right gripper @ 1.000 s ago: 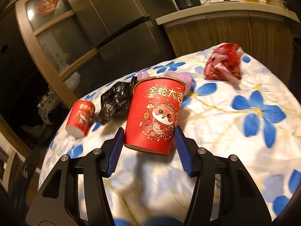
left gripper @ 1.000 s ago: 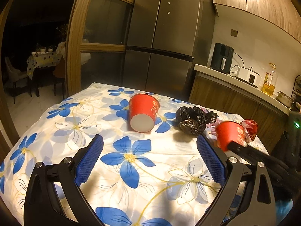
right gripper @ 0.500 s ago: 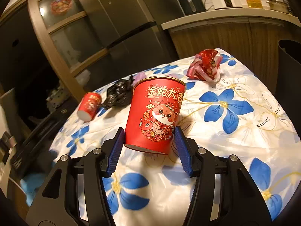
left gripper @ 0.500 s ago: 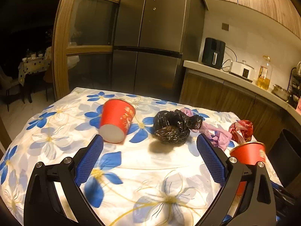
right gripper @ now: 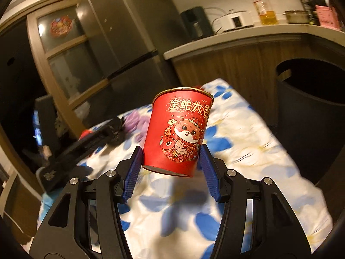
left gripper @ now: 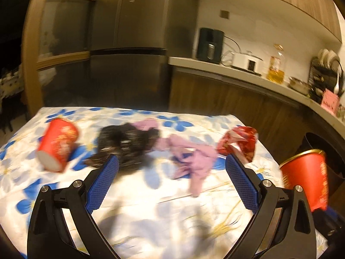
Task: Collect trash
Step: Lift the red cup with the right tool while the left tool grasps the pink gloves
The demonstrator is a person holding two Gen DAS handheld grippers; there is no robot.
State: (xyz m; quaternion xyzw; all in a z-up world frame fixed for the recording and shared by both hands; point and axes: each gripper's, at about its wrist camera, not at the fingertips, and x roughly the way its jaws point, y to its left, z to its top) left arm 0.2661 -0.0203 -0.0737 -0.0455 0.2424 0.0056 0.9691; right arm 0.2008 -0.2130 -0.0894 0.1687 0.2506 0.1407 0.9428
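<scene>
Right now the right gripper (right gripper: 171, 168) is pinching a red cup (right gripper: 179, 131) low on its sides, both blue pads pressing on the wall near the base. The cup is sitting upright between them, gold rim up, a cartoon snake and gold characters facing the camera, and it is hanging clear above the flowered cloth (right gripper: 248, 151). A dark round bin (right gripper: 310, 92) is standing just beyond the table's right edge, mouth open, near the cup but not under it. In the left view the same cup is showing at the far right, out past the cloth's corner, with the bin behind it.

Meanwhile the left gripper (left gripper: 171, 179) is hovering over the table with its jaws spread wide and nothing between the pads. Ahead of it, more trash is lying on the cloth: a second cup (left gripper: 57, 144) tipped on its side at the left, its pale bottom towards the camera; a crumpled black bag (left gripper: 127, 142) to its right; a pink bag (left gripper: 189, 155) trailing from behind the black one towards the near right; and a red wrapper (left gripper: 239, 142) near the right edge. The black and pink bags are touching; the tipped cup and the wrapper are lying apart from them. The left view is blurring badly, so finer detail on the bags cannot be told.
</scene>
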